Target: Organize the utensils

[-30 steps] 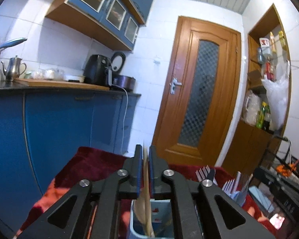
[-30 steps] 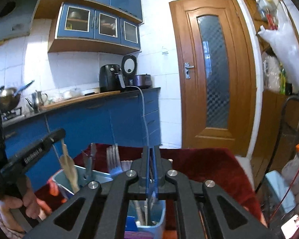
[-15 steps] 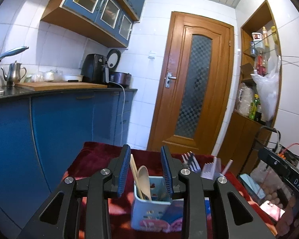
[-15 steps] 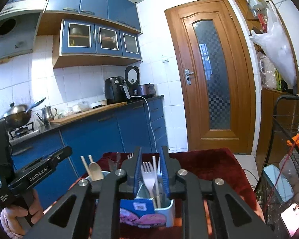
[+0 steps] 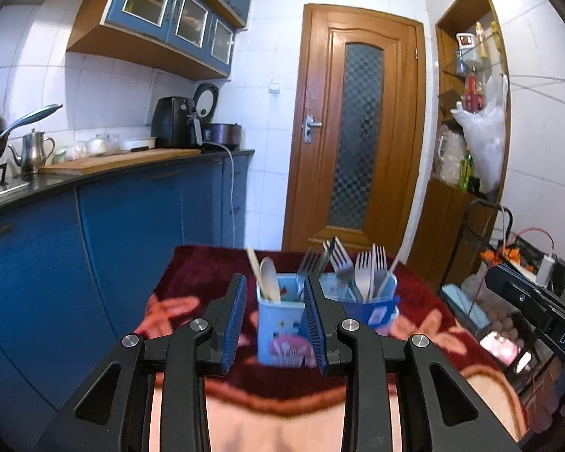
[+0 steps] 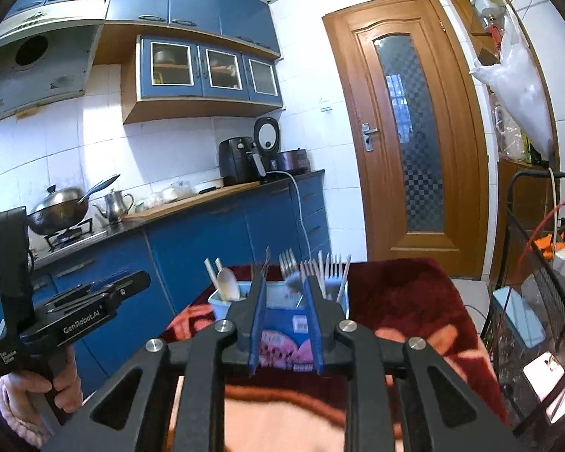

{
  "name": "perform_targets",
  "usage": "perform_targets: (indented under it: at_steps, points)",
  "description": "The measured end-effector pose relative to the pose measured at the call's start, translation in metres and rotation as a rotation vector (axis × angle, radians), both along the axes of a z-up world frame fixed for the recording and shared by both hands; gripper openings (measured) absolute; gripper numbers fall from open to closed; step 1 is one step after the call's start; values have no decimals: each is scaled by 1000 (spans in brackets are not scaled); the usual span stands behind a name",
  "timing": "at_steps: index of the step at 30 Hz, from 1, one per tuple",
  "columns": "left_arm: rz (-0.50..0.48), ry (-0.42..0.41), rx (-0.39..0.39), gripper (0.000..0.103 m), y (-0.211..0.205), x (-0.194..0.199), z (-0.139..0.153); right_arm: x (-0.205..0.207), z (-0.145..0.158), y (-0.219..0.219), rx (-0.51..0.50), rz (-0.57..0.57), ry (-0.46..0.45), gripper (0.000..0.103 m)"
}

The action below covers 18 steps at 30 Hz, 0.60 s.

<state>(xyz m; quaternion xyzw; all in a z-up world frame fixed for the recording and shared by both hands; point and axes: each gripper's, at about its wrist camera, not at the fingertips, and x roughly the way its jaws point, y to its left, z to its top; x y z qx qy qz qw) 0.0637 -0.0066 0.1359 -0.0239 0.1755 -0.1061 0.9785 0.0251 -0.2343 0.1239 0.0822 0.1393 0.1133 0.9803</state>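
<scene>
Left claw: released, nothing between its blue pads; jaws have just been opening, lower centre of frame.
Right claw: released, empty; jaws likewise just opening.
Utensil holder: pale blue, upright on the red-blanketed table, centre frame, beyond the fingertips.
Contents: wooden spoon in left compartment; forks in right.
Risk: holder looks light and top-heavy; a claw clipping a protruding handle could tip it.

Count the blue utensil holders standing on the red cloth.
2. One utensil holder stands left, holding wooden spoons; the other holder stands right beside it, full of forks. The hand-held grippers hide some cloth, so more may be hidden.
</scene>
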Motion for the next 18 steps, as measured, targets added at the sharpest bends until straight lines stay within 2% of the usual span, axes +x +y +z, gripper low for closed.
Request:
perform_targets:
  at_steps: [5,8,10,12,15,18]
  points:
    - [15,28,16,33,4,-23,-22,-22,-20,8,-20,-9,7,41]
    - [22,46,16,41,6,-31,-40,-30,-34,11,-27,-23,16,52]
    - [25,57,7,46,7,-35,-53,-34,-45,11,-18,-40,26,64]
    - [38,54,-6,57,8,-39,-65,-35,-57,9,-9,-50,43,70]
    - [65,34,-1,68,9,-43,-77,-36,-75,9,-25,-67,70,75]
    - [88,29,17,73,8,-44,-87,-33,-90,11,-46,-81,93,77]
